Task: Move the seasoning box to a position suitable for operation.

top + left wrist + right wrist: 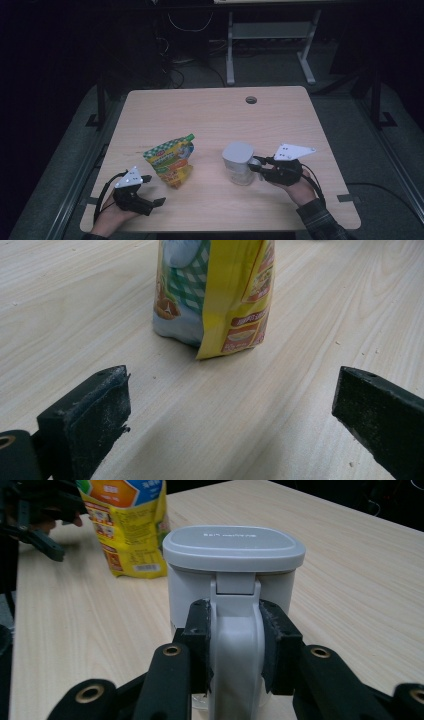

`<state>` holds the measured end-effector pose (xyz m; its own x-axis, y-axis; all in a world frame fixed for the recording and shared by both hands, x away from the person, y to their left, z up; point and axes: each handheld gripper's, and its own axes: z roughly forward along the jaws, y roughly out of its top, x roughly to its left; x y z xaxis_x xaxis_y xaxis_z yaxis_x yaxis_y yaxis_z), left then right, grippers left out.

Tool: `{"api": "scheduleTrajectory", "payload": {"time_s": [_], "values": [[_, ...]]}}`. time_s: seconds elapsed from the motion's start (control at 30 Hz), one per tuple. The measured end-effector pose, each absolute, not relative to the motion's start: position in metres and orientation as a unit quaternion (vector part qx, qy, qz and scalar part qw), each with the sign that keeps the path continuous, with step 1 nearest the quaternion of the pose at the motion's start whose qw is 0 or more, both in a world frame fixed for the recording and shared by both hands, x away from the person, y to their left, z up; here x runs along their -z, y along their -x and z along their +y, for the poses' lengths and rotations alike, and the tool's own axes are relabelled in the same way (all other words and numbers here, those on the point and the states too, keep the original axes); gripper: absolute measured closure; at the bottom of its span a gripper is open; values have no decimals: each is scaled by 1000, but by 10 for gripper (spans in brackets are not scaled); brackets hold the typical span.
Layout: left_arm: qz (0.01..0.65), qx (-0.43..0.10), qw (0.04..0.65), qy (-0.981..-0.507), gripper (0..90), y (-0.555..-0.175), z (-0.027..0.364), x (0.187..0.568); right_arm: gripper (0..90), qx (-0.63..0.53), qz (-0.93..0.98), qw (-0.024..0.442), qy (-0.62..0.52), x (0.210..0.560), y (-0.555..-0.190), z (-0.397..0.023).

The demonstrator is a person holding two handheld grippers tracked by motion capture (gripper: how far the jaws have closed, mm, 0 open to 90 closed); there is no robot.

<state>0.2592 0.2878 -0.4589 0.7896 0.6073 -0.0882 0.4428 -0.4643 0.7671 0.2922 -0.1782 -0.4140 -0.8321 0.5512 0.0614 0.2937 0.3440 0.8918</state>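
Right tool has its jaws clamped on the handle of the grey jug, which stands upright, handle pointing back at the tool. Left tool is wide open, the snack bag standing just ahead on the table.

Upright snack pouch stands on table beyond gripper, jaws wide apart.
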Motion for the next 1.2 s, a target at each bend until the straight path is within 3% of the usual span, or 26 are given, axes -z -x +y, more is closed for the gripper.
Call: {"api": "scheduleTrajectory", "payload": {"time_s": [0.67,1.2], "values": [[300,-101,412,-855,16,-260,286,458,688,-525,823,93,-195,417,-267,-164],[297,-93,410,-857,17,-259,284,459,685,-514,840,83,-152,430,-275,-190]]}}
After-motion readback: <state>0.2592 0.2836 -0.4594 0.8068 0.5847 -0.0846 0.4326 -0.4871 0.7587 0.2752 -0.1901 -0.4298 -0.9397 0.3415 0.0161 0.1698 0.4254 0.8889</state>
